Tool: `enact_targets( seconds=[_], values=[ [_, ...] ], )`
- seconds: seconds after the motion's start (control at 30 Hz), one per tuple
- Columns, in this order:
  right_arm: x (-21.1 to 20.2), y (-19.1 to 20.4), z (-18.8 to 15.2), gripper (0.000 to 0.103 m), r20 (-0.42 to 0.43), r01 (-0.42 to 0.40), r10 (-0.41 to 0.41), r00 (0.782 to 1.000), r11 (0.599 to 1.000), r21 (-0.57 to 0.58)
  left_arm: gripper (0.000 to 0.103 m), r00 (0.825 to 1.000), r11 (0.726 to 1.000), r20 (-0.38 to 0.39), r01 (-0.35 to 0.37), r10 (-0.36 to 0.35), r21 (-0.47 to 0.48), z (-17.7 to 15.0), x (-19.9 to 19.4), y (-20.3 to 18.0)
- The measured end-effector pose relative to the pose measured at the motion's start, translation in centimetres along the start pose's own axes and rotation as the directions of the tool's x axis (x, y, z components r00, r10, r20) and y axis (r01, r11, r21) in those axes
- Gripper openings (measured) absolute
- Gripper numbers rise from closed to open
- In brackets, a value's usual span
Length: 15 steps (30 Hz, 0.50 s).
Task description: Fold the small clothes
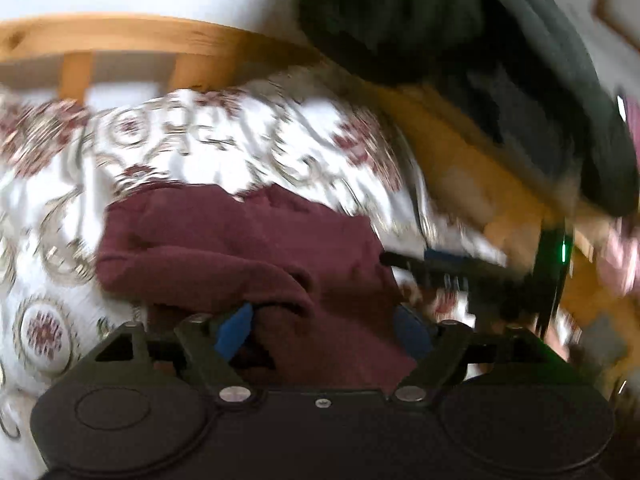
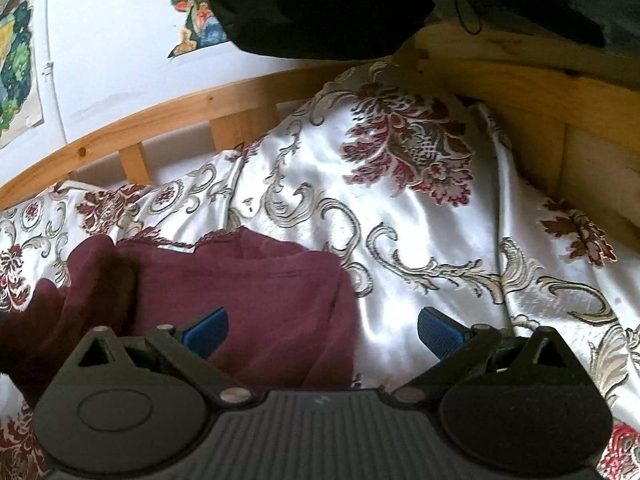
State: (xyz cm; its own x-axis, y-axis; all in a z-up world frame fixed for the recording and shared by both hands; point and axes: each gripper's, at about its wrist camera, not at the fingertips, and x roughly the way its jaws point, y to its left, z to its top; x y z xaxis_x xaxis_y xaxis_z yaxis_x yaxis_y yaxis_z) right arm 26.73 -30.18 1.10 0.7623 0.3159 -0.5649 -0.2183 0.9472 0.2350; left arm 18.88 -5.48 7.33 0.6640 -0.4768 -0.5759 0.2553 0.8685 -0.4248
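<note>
Maroon garment lying crumpled on floral bedspread, lower left of the right wrist view, centre of the left. Left tongs apart, blue pads either side of a raised fold, not pressing. Right tongs apart, over the garment's edge. Wooden bed frame behind.

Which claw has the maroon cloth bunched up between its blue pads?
The left claw: the maroon cloth is heaped between its pads. The right claw is open over the cloth's edge and bedspread.
</note>
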Motion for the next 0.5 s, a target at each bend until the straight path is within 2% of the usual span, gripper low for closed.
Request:
enact_targets(
  seconds=[0.07, 0.13, 0.3, 0.37, 0.4, 0.5],
  values=[
    [0.1, 0.3, -0.1, 0.103, -0.003, -0.004, 0.004, 1.000, 1.000, -0.007, 0.082, 1.000, 0.995, 0.028, 0.002, 0.001, -0.103, 0.1, -0.6, 1.8],
    [0.2, 0.5, -0.2, 0.103, -0.008, -0.008, 0.008, 1.000, 1.000, -0.009, 0.083, 0.999, 0.977, 0.044, -0.001, 0.011, -0.215, 0.4, -0.8, 3.8],
    [0.3, 0.8, -0.3, 0.103, -0.017, -0.019, 0.019, 1.000, 1.000, -0.012, 0.085, 0.999, 0.909, 0.037, -0.007, 0.024, -0.417, 0.5, -0.1, 7.9],
    [0.3, 0.8, -0.4, 0.103, -0.019, -0.022, 0.022, 1.000, 1.000, -0.011, 0.085, 0.999, 0.890, 0.026, -0.023, 0.039, -0.455, 0.3, 0.2, 8.7],
    [0.4, 0.9, -0.4, 0.103, -0.020, -0.025, 0.025, 0.999, 1.000, -0.011, 0.085, 0.999, 0.890, 0.026, -0.023, 0.039, -0.455, 0.3, 0.2, 8.8],
    [0.5, 0.9, -0.5, 0.103, -0.025, -0.023, 0.023, 0.999, 1.000, -0.011, 0.086, 0.999, 0.917, 0.030, -0.016, 0.030, -0.400, 0.4, 0.6, 8.0]
  ],
)
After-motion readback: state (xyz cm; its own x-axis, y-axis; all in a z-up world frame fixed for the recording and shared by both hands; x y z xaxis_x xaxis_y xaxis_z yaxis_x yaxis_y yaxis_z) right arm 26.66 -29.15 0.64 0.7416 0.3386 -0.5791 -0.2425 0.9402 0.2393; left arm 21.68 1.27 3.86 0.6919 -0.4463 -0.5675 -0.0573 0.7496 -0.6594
